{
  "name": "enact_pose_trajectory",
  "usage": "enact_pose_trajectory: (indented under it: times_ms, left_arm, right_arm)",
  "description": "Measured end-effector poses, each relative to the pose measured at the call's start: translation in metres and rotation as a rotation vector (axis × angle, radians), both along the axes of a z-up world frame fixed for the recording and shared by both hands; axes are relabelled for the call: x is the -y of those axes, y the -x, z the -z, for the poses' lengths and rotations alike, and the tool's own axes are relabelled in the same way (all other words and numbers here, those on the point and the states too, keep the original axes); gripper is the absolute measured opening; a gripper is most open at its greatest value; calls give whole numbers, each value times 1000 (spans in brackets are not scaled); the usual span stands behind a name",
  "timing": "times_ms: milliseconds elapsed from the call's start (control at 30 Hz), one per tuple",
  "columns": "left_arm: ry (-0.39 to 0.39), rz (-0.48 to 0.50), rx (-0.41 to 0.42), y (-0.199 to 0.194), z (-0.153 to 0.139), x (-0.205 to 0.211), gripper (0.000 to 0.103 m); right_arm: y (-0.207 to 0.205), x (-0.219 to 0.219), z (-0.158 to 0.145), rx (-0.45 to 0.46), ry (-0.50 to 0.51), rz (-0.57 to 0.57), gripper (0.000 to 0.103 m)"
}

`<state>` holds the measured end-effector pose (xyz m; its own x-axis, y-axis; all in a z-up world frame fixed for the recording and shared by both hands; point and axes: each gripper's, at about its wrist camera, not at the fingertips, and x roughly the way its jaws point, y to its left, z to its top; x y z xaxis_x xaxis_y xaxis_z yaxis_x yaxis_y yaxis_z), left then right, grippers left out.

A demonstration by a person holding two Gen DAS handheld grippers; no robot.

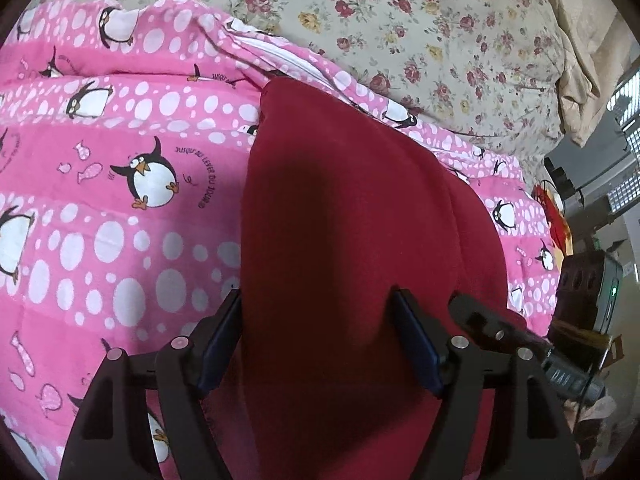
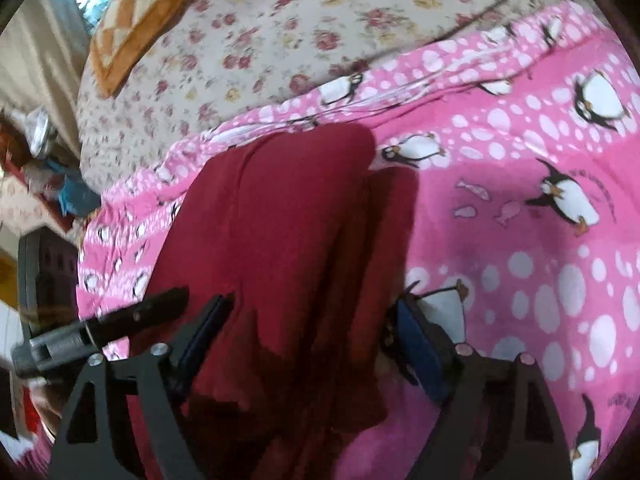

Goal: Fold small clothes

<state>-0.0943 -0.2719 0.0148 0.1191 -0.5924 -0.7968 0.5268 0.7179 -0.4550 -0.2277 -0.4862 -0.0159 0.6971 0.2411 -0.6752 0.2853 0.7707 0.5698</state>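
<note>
Now, step in hand: likely flattening or setting up the next fold; judged best done by bringing both tools down on matching near corners, pinching one layer only, and keeping the edge taut.
Garment: dark red cloth [image 1: 344, 208], plain, soft, lying lengthwise on the bed with long lengthwise creases and a rounded far end; which kind of clothing cannot be told.
Left gripper [image 1: 320, 344]: fingers spread wide, straddling the garment's near part, clamping nothing.
Right gripper [image 2: 316, 340]: fingers likewise apart over the near end, gripping nothing.
Under it: pink penguin blanket [image 1: 120, 184].
Beyond, far side: floral sheet [image 1: 420, 20].
Far left, right view: orange checked cushion [image 2: 140, 20].
</note>
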Motion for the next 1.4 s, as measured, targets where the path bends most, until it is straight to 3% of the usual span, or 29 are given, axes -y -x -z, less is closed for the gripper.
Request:
enact_pose_trajectory:
  times_ms: [67, 133, 267, 367, 500, 733, 867, 967, 1067, 1267, 1400]
  left_arm:
    - [-1, -2, 0, 0, 0, 0, 56]
    - [-6, 6, 0, 1, 0, 1, 54]
    - [-12, 37, 30, 8, -10, 0, 36]
    - [1, 44, 45, 13, -23, -8, 23]
    - [16, 27, 11, 22, -44, -31, 19]
    - [8, 12, -36, 44, -73, -88, 18]
    - [-23, -1, -32, 59, -73, -118, 19]
    - [-99, -18, -34, 67, -47, -125, 24]
    - [-109, -29, -22, 75, -32, -134, 35]
    - [-104, -90, 86, 91, -40, -150, 40]
    - [-122, -103, 155, 105, -44, -152, 40]
  right_arm:
    - [-2, -3, -1, 1, 9, -10, 89]
    - [-5, -6, -3, 8, -19, -32, 74]
    - [-2, -15, -15, 14, 41, -38, 53]
    - [4, -20, -30, 30, 54, -39, 47]
    - [13, -33, -56, 75, 40, -54, 46]
    - [33, -80, -90, 39, -17, -126, 46]
    - [48, -108, -84, 42, -91, -147, 46]
    - [51, -124, -62, 11, -107, -145, 53]
    - [55, -141, -41, -88, 29, -146, 59]
    - [92, -155, -60, -56, 165, -158, 60]
    - [103, -160, -55, -69, 223, -157, 60]
